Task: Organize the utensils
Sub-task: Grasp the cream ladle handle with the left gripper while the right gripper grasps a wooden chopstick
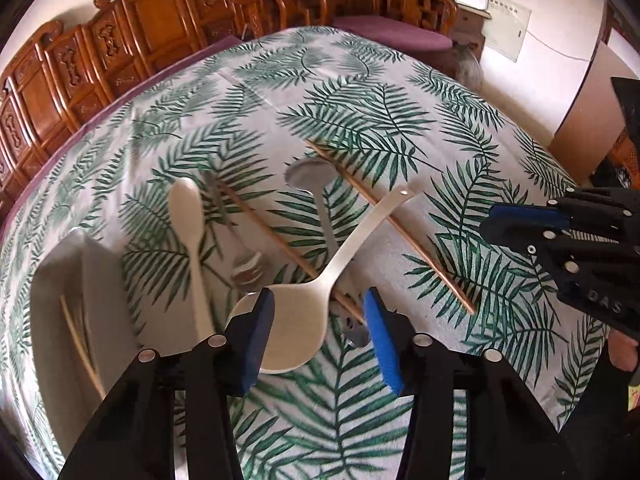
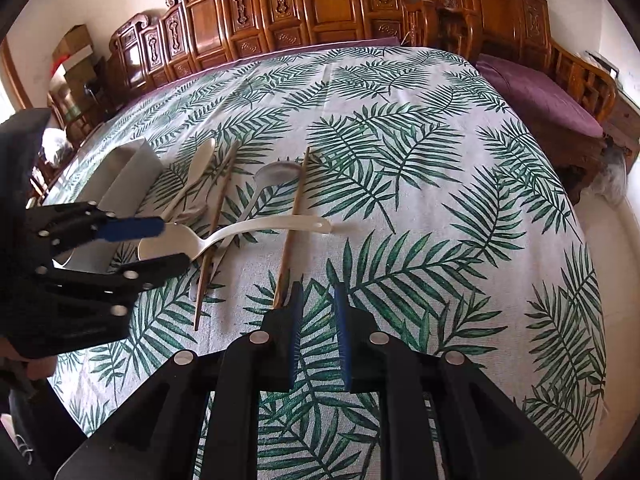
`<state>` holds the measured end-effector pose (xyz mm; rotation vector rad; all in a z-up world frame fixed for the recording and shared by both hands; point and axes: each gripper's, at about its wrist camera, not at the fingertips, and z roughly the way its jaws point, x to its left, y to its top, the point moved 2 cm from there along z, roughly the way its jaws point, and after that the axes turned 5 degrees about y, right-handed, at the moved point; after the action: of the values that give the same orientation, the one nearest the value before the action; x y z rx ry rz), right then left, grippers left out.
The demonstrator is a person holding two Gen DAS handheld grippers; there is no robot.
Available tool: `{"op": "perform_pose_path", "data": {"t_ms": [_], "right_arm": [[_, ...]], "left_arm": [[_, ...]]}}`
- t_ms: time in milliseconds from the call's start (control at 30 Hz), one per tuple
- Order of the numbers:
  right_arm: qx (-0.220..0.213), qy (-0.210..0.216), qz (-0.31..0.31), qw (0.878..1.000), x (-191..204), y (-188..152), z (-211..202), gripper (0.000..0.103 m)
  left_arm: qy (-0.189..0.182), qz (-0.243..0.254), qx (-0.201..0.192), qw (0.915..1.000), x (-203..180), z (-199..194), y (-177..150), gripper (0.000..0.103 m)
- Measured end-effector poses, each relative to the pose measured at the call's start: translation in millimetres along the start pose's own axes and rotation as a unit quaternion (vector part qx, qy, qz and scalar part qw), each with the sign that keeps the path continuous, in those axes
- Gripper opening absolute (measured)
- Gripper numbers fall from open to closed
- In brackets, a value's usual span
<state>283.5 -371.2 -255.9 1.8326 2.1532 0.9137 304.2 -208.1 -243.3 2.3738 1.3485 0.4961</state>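
White rice paddle lies diagonally — left tongs apart around its blade, right tongs nearly together, empty.

Leaf-print tablecloth bears spoons, chopsticks, holder

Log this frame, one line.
left gripper: open around rice paddle | right gripper: empty, narrow gap | chopsticks, spoons on table

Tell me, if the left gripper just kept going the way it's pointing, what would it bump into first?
Most likely the wide head of the white rice paddle, which sits between the left gripper's fingers. Whether the fingers already touch it is unclear.
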Motion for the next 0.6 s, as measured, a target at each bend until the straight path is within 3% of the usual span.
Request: {"op": "perform_pose_path", "data": {"t_ms": [133,433,567,600], "right_arm": [[-0.005,0.007,0.009,1.000,-3,2,-3,0.017],[-0.011,0.020,0.030,0.999,-10,5,-10,0.017],[-0.012,0.020,0.028,0.999,-9,5,-10,0.018],[-0.012,0.020,0.028,0.999,-9,5,-10,0.018]], "left_arm": [[-0.004,-0.009,0.009,0.9999,-4,10,5,0.038],[0.025,0.003,0.022,0.9995,-15,28,13,0.036],[0.041,0.009,0.018,0.9990,-17,30,15,0.029],[0.043,0.007,0.017,0.9989,-16,30,16,0.023]]}}
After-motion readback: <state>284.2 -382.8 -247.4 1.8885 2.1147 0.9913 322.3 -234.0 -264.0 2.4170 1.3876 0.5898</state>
